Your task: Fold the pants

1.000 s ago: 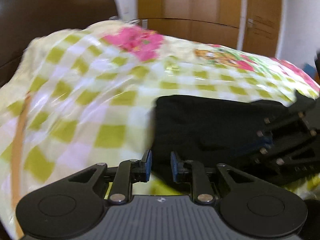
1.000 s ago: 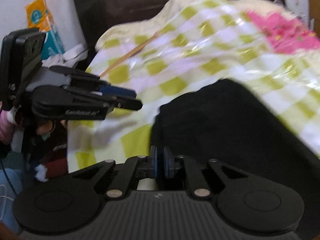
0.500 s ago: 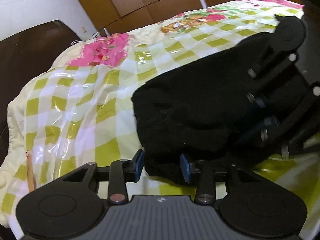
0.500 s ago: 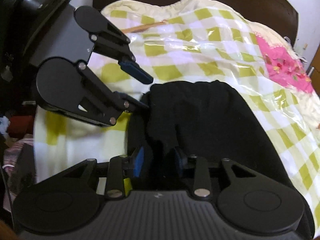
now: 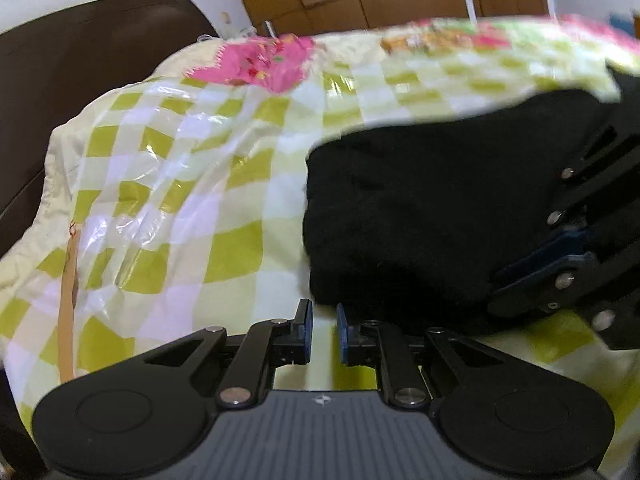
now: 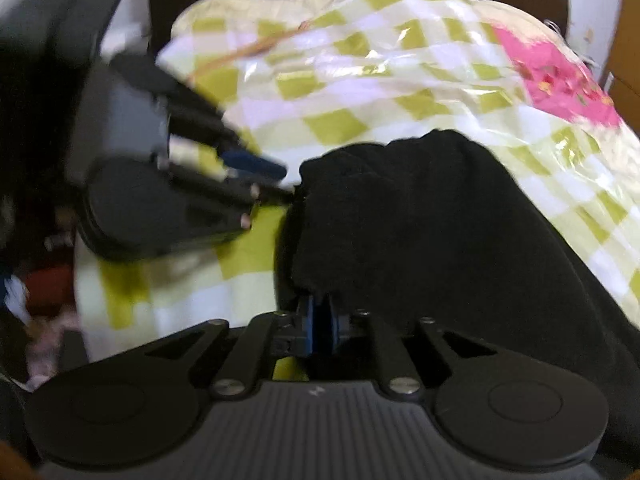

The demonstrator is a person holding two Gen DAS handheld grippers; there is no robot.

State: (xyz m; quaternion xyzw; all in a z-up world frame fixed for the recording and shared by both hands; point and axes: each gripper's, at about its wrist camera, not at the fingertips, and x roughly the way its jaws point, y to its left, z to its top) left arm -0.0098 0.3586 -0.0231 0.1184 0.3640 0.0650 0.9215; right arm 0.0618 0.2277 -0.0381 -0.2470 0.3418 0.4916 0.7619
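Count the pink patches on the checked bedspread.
1 clearly: a pink floral patch near the headboard end. More pink shows blurred at the far edge; others may be hidden.

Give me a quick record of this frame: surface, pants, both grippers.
surface: checked bedspread, dark headboard behind
pants: pants, black, bunched on the bedspread
left gripper: left gripper has just been closing; gap remains, nothing between the pads; tips beside the pants' near corner
right gripper: right gripper has just been closing, now nearly shut at the pants' near edge; whether cloth is pinched is unclear
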